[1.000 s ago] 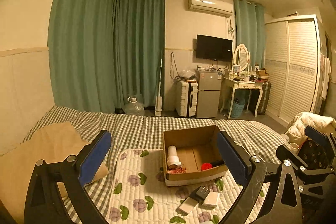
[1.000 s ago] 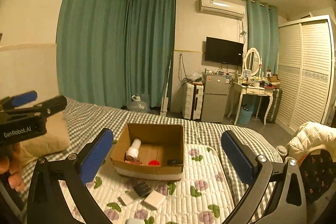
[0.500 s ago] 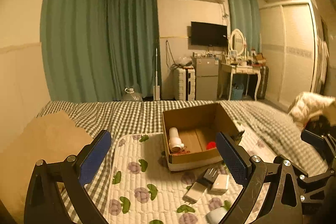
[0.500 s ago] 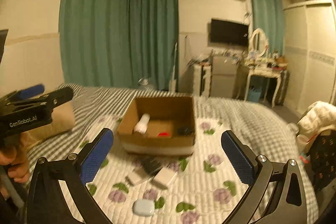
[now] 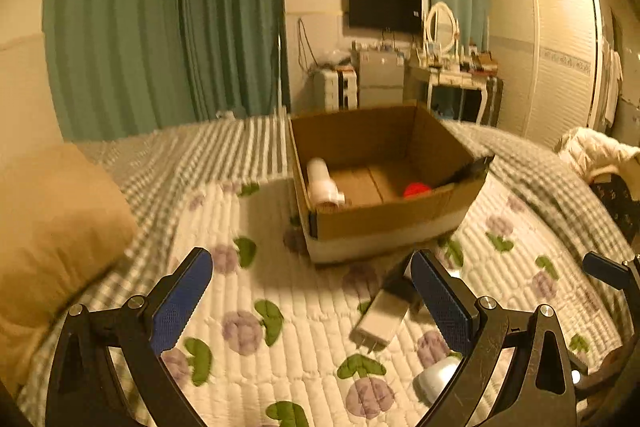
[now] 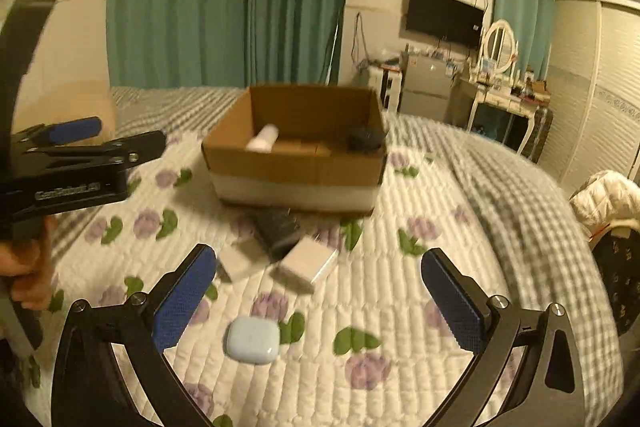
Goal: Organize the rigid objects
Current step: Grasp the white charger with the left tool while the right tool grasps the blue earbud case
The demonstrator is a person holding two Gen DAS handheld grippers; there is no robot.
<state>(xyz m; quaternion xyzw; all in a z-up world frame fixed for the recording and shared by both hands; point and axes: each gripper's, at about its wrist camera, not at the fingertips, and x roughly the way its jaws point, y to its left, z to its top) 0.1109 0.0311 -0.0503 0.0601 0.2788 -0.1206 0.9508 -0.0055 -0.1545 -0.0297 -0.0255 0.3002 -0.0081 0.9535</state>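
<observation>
Left gripper [image 5: 308, 301]: jaws spread wide, nothing between the blue pads, hovering above the flowered quilt [image 5: 304, 339]. Right gripper [image 6: 320, 299]: jaws likewise spread wide and empty, also held above the quilt. In the right wrist view, a pale blue rounded case [image 6: 252, 340] lies on the quilt between the right fingers, apart from both, nearer the left one. Beyond it lies a loose cluster: a white box [image 6: 308, 263], a dark rectangular item [image 6: 278, 229] just behind it and a second white block [image 6: 242, 259] to the left, edges blurred, so contact among them cannot be judged. In the left wrist view, a white plug adapter [image 5: 380, 319] lies prongs toward the camera, close beside the right finger of the left gripper; the blue case shows partly behind that finger. Cardboard box [image 5: 384, 183] sits open on the quilt just beyond the cluster. Inside it: a white cylindrical bottle [image 5: 322, 183] lying against the left wall, a red item [image 5: 416, 190] near the front wall, and a dark object [image 6: 366, 139] at the right side. A hand [image 6: 26, 267] grips the left tool's handle at the left edge of the right wrist view. A tan pillow [image 5: 52, 227] lies on the checked bedspread [image 5: 208, 151] left of the quilt.
</observation>
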